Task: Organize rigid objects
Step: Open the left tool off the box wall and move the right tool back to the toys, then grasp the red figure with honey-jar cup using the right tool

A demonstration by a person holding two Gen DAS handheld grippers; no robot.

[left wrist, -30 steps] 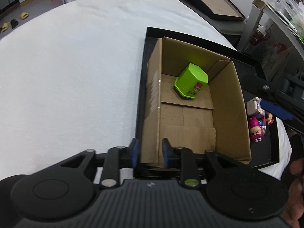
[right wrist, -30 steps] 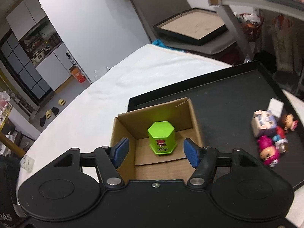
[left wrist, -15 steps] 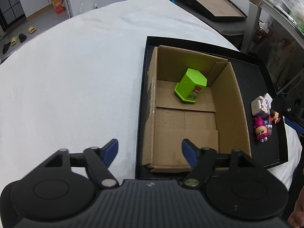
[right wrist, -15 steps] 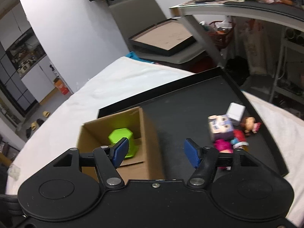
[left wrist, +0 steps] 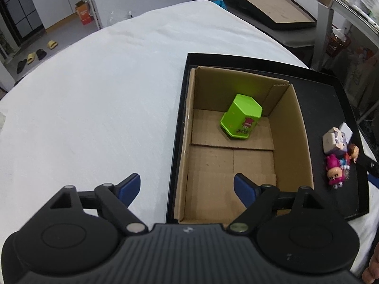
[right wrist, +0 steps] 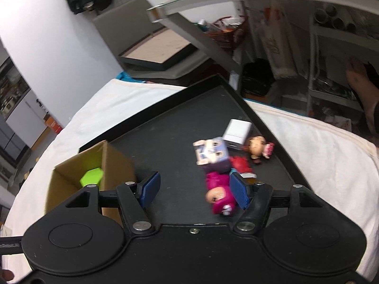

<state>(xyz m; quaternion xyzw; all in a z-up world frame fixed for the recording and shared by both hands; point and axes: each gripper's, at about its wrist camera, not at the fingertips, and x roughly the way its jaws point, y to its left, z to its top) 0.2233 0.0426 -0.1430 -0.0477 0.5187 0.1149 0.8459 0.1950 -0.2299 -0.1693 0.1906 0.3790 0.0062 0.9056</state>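
A green hexagonal toy (left wrist: 240,120) stands inside an open cardboard box (left wrist: 300,142) on a black tray (left wrist: 336,108); it also shows in the right wrist view (right wrist: 91,177). Small toys lie on the tray's right side: a pink figure (right wrist: 219,193), a white-purple cube (right wrist: 212,153), a white block (right wrist: 236,131), a brown-headed doll (right wrist: 258,146) and a red piece (right wrist: 240,164). My left gripper (left wrist: 187,187) is open and empty above the box's near left corner. My right gripper (right wrist: 194,189) is open and empty, its right finger next to the pink figure.
The tray lies on a white cloth-covered table (left wrist: 94,106). Beyond the table stand a grey chair holding another framed tray (right wrist: 161,52) and cluttered metal shelves (right wrist: 331,47). The box (right wrist: 78,184) stands left of the right gripper.
My left gripper let go of the box's near wall, opened and drew back. My right gripper swung right from over the box toward the small toys.
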